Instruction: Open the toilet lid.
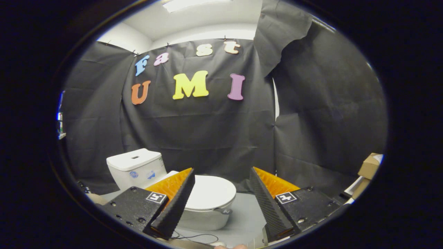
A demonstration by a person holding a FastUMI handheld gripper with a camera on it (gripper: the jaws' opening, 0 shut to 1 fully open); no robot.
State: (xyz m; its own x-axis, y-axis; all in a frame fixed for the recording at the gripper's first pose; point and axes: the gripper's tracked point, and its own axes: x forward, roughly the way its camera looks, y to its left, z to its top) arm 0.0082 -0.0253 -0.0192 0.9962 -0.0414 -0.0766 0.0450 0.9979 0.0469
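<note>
Booth floor (242, 214) | toilet (207, 204) beyond fingers, lid (211, 195) seemingly down | gripper (221, 193) spread wide, empty | step: approach; lid's front edge to be reached.

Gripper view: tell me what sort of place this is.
Probably a mock bathroom in a recording booth: a white toilet with its lid down and a tank stands before black cloth walls. The open gripper is short of it.

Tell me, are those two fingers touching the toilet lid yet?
Apart. In the gripper view the open gripper sits short of the closed toilet lid, which lies beyond the fingers, with grey floor showing between them.
</note>
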